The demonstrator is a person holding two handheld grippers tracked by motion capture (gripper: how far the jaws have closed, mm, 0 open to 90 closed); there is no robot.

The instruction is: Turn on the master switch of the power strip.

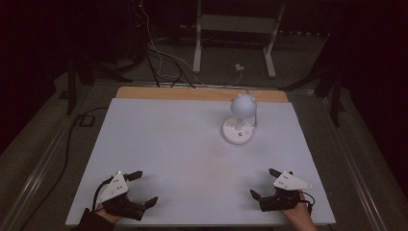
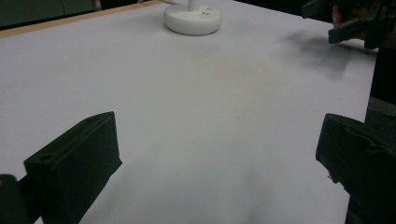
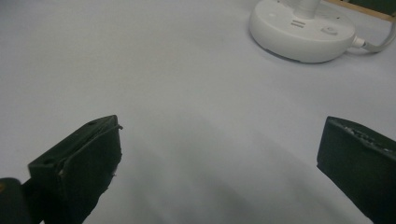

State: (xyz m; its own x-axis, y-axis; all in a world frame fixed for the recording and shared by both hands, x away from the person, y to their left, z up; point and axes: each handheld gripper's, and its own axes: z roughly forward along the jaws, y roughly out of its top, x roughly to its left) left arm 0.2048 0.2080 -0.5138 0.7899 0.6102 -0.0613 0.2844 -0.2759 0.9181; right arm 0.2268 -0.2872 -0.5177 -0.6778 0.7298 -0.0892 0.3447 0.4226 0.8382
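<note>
The desk (image 1: pixel 192 159), covered by a pale sheet with a strip of bare wood along its far edge, carries one thing: a small white lamp (image 1: pixel 239 120) with a round base and a globe-shaped head on a short stem. It stands toward the far edge, right of the middle, its cord running off the back, likely so that the cord stays clear of the working space.

The left gripper (image 1: pixel 137 188) sits by the near left corner and the right gripper (image 1: pixel 265 183) by the near right corner, each held in a hand low over the sheet. This looks like a resting start, with both tools kept apart and aimed inward across the desk.

Both pairs of jaws are spread wide with nothing between them. In the left gripper view the lamp's base (image 2: pixel 192 17) lies far ahead near the top; in the right gripper view it (image 3: pixel 302 30) lies ahead and to the right, well apart from the fingers (image 3: pixel 88 161). The right gripper is the nearer one.
</note>
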